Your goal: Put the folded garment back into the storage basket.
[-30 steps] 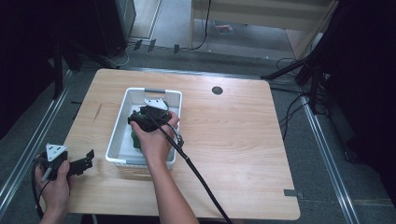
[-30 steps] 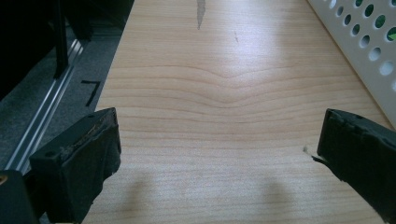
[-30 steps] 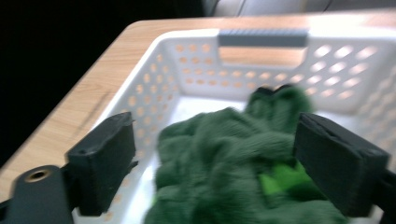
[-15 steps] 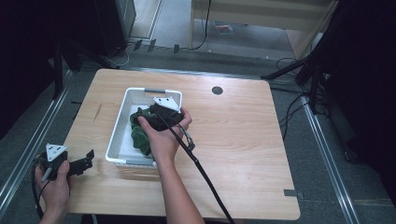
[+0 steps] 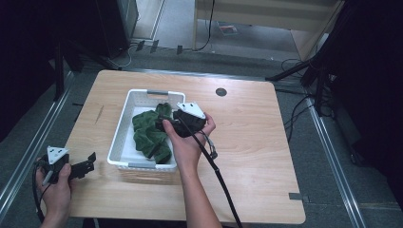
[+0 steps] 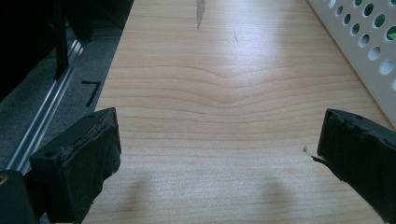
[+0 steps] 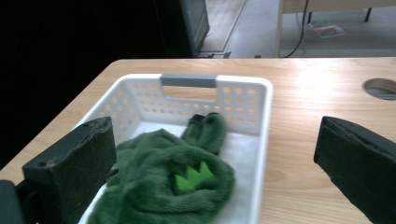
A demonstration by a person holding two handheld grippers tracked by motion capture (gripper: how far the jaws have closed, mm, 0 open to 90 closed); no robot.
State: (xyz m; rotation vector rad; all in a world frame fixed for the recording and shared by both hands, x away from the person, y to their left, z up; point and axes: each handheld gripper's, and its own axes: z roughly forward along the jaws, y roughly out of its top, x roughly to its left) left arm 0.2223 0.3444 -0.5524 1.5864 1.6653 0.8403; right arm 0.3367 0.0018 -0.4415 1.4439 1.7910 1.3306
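With the green plush toy lying loose in the white basket near the table's left edge, the right gripper, jaws just opened wide and empty, seems finished dropping it, while the left gripper idles wide open at the near-left corner; next likely a clean retreat

No readable text, labels, brands or numbers anywhere: none on the table, the white basket or the green plush toy. Papers on the floor too blurred.
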